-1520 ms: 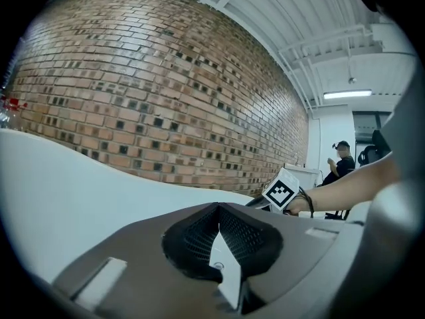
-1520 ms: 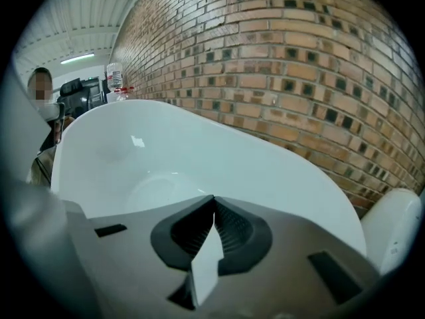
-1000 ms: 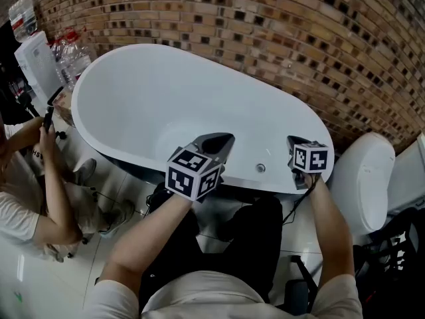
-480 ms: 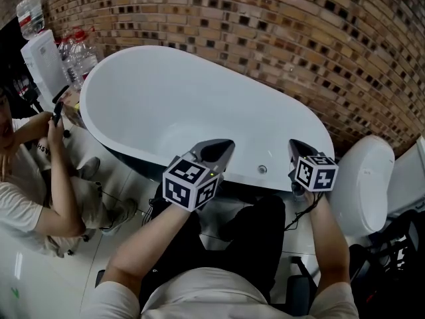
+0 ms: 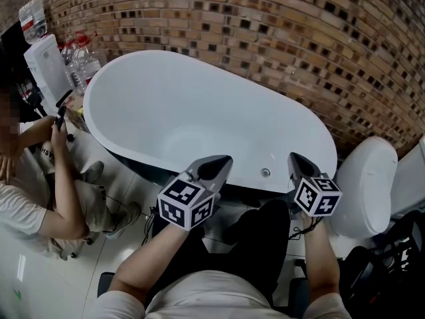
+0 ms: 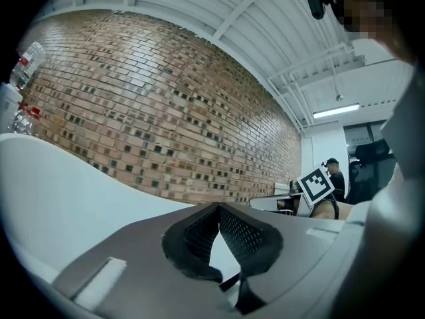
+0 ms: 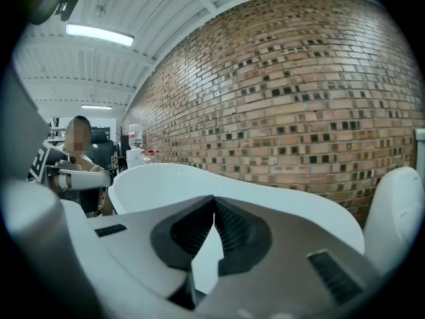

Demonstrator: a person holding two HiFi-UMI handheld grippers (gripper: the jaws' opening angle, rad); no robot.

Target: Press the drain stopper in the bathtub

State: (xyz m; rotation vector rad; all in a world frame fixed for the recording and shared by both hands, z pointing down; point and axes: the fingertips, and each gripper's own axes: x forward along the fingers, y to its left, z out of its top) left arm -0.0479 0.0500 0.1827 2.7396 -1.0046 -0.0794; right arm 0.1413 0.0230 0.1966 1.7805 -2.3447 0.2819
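Note:
A white oval bathtub (image 5: 199, 105) stands against a brick wall. A small round chrome fitting (image 5: 265, 173) sits low on its near inner wall; I cannot tell whether it is the drain stopper. My left gripper (image 5: 218, 166) is shut and empty, held over the tub's near rim to the left of the fitting. On the fitting's other side hangs my right gripper (image 5: 296, 162), also shut and empty. In the left gripper view the left gripper (image 6: 218, 206) points over the tub (image 6: 60, 185). The right gripper (image 7: 214, 198) likewise faces the tub (image 7: 199, 178) and the brick wall.
A person (image 5: 33, 198) crouches on the tiled floor left of the tub. Water bottles (image 5: 81, 57) and a white box (image 5: 45, 64) stand by the tub's far left end. A white toilet (image 5: 368, 178) is close on the right.
Both grippers have drawn back toward me and sit lower in the head view, still shut. The tub's near rim now shows more fully ahead of their tips.

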